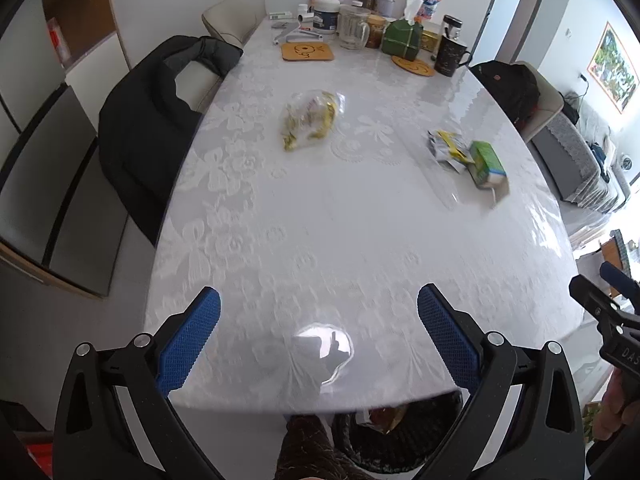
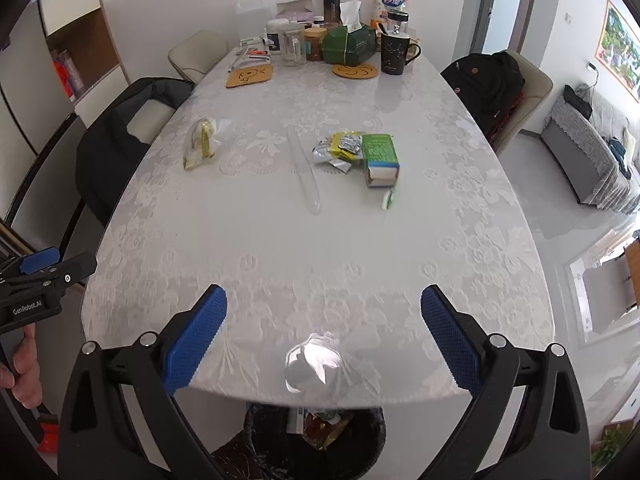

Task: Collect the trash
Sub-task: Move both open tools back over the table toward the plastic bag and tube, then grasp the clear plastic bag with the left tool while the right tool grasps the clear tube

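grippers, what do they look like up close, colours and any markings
Both grippers, left and right, have black plastic frames with silver bolts and two fingers faced with blue cross-hatched pads. White lettering on the left one's body reads GenRobot.AI in the right wrist view. No sleeves show.

We see our left gripper point(image 1: 319, 312) with its blue pads spread wide and empty above the near edge of the white table point(image 1: 280, 220). Farther on lie a clear bag of yellow scraps point(image 1: 310, 118) and, well apart to its right, crumpled wrappers point(image 1: 446, 146) touching a green carton point(image 1: 488, 164). Below the near edge sits a black trash bin point(image 1: 384, 436). Our right gripper point(image 1: 608, 316) shows at the right edge.
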{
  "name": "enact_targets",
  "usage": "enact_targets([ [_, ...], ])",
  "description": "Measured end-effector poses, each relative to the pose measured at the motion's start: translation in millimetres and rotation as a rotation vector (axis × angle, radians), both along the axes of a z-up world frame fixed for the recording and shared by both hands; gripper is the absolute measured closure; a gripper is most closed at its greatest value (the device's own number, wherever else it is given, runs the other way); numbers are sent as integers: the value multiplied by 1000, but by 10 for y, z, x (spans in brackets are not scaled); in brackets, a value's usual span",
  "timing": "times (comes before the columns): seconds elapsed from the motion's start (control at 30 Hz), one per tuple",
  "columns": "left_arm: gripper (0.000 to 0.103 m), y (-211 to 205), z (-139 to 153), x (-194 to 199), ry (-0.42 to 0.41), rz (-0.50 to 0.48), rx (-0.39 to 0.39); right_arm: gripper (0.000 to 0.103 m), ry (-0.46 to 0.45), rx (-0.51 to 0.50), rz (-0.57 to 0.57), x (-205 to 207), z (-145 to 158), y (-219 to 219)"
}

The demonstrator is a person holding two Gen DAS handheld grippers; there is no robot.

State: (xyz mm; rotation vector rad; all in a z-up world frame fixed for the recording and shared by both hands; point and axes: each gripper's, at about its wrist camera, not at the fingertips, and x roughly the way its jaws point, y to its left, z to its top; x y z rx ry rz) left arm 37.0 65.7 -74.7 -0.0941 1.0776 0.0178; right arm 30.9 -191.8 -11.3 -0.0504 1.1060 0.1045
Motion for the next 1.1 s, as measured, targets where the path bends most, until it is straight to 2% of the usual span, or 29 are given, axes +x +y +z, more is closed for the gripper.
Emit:
enact_targets([
  [0.27, 6, 175, -194, 793, 46, -15, 5, 14, 56, -20, -4, 638, -239, 208],
  [0.53, 6, 295, -487, 1702, 87, -54, 7, 14, 134, -36, -37, 1305, -706, 340],
  [0.77, 6, 279, -755, 2482, 115, -112, 9, 14, 198, -6, -74, 1785, -1087, 412],
  [0.97, 7, 217, -964, 3001, 154, -157, 2, 26, 280, -11, -80, 2118, -1471, 554],
  [1.1, 14, 151, -1070, 3206, 179, -181, 11, 39, 325, -23, -78, 2240, -1664, 653],
])
